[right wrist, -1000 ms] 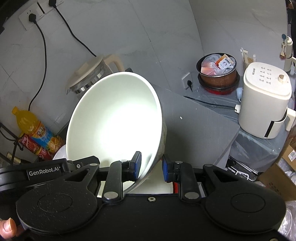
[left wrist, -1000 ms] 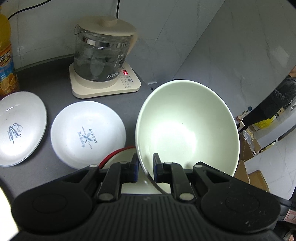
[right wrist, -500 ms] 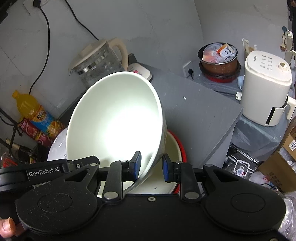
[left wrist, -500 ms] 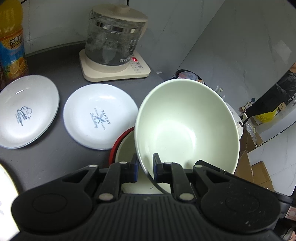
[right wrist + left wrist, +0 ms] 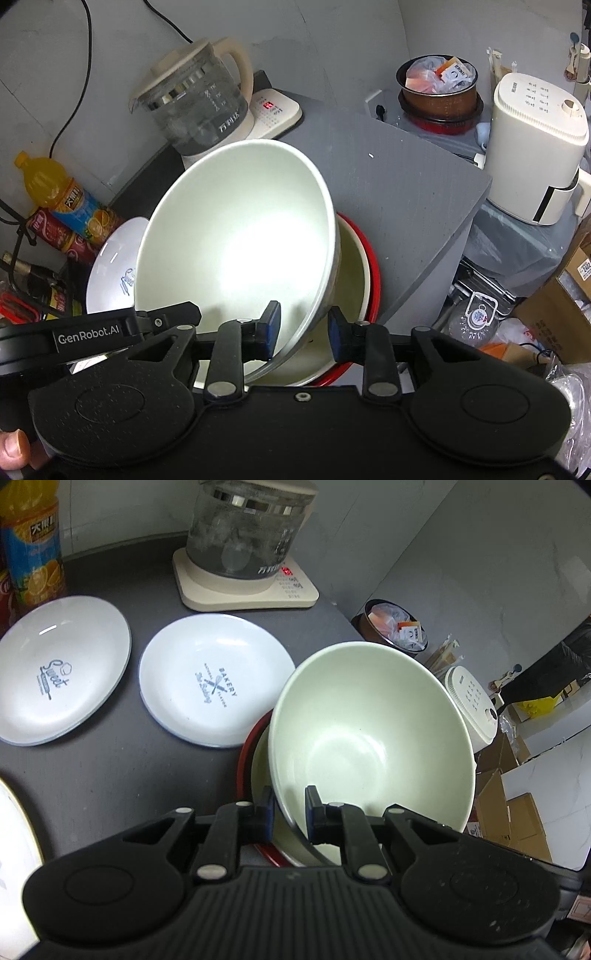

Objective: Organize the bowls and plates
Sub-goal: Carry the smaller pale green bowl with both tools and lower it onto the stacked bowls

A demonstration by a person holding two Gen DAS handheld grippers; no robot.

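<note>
A large pale green bowl [image 5: 369, 734] hangs tilted over a red-rimmed bowl [image 5: 248, 753] on the dark grey counter. My left gripper [image 5: 290, 814] is shut on its near rim. In the right wrist view the same green bowl [image 5: 236, 236] sits between the fingers of my right gripper [image 5: 303, 330], whose jaws now stand apart around its rim, over the red-rimmed bowl [image 5: 364, 266]. Two white plates lie to the left, one marked "Bakery" [image 5: 214, 679] and one marked "Sweet" [image 5: 59, 668].
A glass kettle on a cream base [image 5: 247, 542] stands at the back. An orange juice bottle [image 5: 33, 542] is at the far left. The counter edge [image 5: 461, 229] drops off to the right, with a white appliance [image 5: 535, 147] and a bin [image 5: 439, 92] beyond.
The green bowl has come down toward the red-rimmed bowl. My right gripper's jaws have widened around the rim. The left gripper still clamps it.
</note>
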